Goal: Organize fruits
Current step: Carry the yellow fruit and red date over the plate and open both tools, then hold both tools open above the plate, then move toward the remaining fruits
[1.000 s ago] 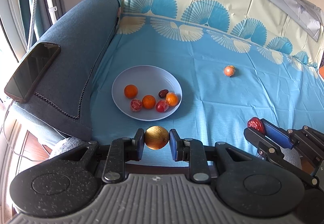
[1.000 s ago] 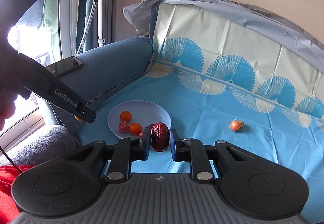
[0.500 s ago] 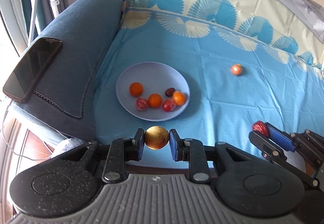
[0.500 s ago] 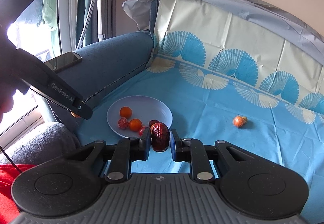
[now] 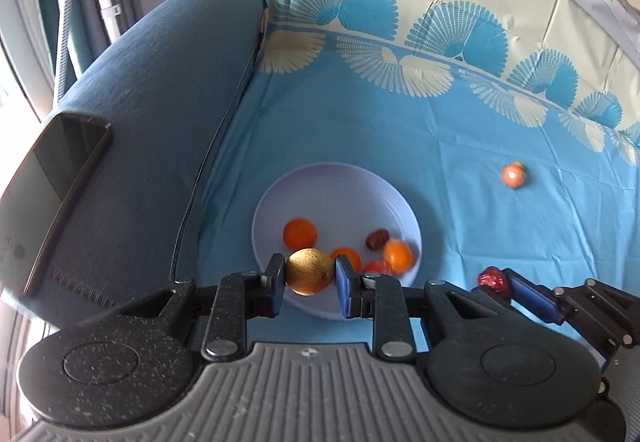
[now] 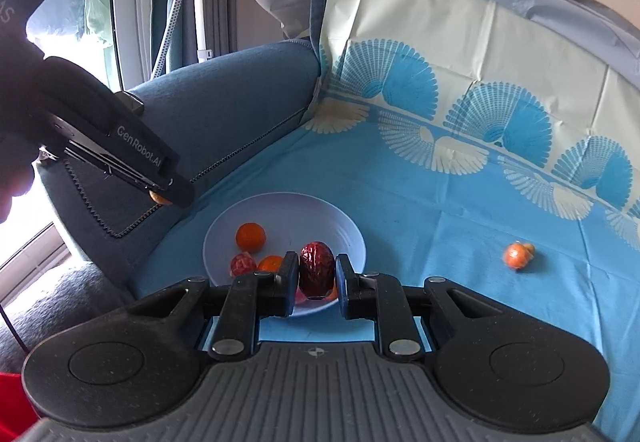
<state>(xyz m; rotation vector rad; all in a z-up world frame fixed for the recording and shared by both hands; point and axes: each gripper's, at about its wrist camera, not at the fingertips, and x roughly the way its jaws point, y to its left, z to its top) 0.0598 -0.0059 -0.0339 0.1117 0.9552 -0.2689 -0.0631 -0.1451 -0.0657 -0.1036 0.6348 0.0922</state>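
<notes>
Left gripper (image 5: pixel 310 276): blue pads clamped on a round golden-brown fruit (image 5: pixel 309 271), held over the near rim of the pale lilac round plate (image 5: pixel 340 182). From the right wrist view, only a sliver of that fruit shows at the tip of the left tool, which sits above the plate's left side, not touching it.

Right gripper (image 6: pixel 317 276): jaws narrow, closed on a dark red wrinkled date (image 6: pixel 317 268), held upright. It hangs over the plate's near edge; in the left wrist view the same date (image 5: pixel 492 277) appears just right of the plate, so exact overlap is hard to judge.

Plate contents: a small orange citrus (image 5: pixel 300 233) towards the left, a second orange one (image 5: pixel 347 255) behind the left pad, a third, blurred, (image 5: pixel 397 256) at the right, a dark red date (image 5: pixel 377 239), and at least one red-skinned fruit (image 6: pixel 242 265), partly hidden. Five or six pieces collected.

Outstanding: both carried fruits not yet released; one small orange-red fruit (image 5: pixel 513 175) lies alone on the blue fan-print cloth (image 5: pixel 440 146), well apart to the plate's right.

Judgement: task mostly done. Two drops pending, then one more pick.

Dark smartphone (image 5: pixel 52 198) on the blue sofa armrest (image 5: pixel 160 90), not involved.
</notes>
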